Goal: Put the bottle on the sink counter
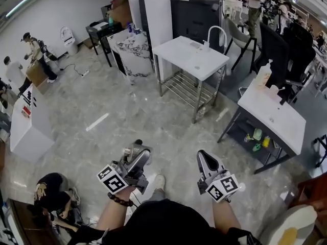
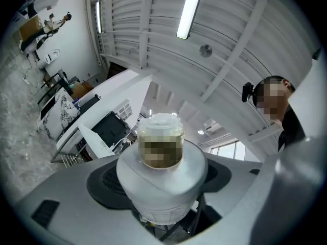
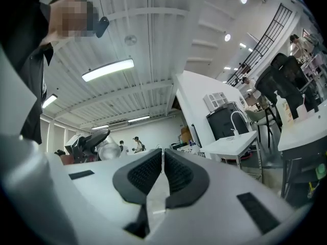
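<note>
Over open floor, well short of the sink counter (image 1: 184, 55), the bottle (image 2: 161, 180) is clamped in the left gripper (image 1: 137, 154); the right gripper (image 3: 162, 162) is closed on nothing. The bottle is best carried steadily and lowered onto bare counter, clear of the faucet (image 1: 216, 33).

Ceiling strip lights (image 2: 190, 9) shine bright; fisheye edges curve and darken

Gripping a white bottle (image 2: 162, 188) between the wide-set jaws of the left gripper (image 1: 139, 150). Carrying the right gripper (image 1: 204, 156) empty, jaws pressed together. Holding both low before the torso on bare forearms (image 1: 225, 216), side by side, tips aimed forward. Wearing a bead bracelet (image 1: 120, 200) on the left wrist.
</note>
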Demonstrator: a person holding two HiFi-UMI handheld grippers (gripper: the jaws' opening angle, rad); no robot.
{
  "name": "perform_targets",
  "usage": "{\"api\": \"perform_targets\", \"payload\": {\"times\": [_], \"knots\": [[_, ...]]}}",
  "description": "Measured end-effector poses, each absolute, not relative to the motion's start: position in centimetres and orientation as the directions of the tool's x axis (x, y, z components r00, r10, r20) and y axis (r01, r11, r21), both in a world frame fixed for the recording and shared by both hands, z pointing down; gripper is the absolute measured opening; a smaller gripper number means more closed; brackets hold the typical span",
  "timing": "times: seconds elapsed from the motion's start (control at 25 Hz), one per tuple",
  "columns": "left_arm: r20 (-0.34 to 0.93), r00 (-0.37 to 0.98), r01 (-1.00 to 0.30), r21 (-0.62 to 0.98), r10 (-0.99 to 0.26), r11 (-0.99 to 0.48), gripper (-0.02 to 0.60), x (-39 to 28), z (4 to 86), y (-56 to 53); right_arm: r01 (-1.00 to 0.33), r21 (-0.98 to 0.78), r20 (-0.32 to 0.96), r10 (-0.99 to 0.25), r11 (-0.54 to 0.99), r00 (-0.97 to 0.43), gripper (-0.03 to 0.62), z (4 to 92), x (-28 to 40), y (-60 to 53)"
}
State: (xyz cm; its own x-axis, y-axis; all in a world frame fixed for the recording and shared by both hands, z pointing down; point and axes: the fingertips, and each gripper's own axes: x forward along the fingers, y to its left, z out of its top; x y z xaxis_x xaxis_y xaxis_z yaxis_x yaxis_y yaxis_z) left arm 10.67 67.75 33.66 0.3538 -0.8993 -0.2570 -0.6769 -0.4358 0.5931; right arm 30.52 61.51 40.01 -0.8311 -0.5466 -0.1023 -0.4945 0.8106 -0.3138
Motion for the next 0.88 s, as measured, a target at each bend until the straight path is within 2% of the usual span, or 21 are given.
{"api": "perform_targets", "payload": {"times": [0.24,0.88], "knots": [[-0.279,0.349,-0.71,0.544,-0.895,-0.446,0.351,5.8,33.3,60.9,-0.525,-0.258,-0.112,-0.565,0.811,-0.818,0.034,37.7,25.9,55.4],[-0.182,0.354,-0.806,0.437,-0.917,-0.398,0.351,-6.1,35.5,47.7,-0.595,-0.25,-0.03,-0.62,0.764,-0.784,0.034,38.7,13.8,41.9]]}}
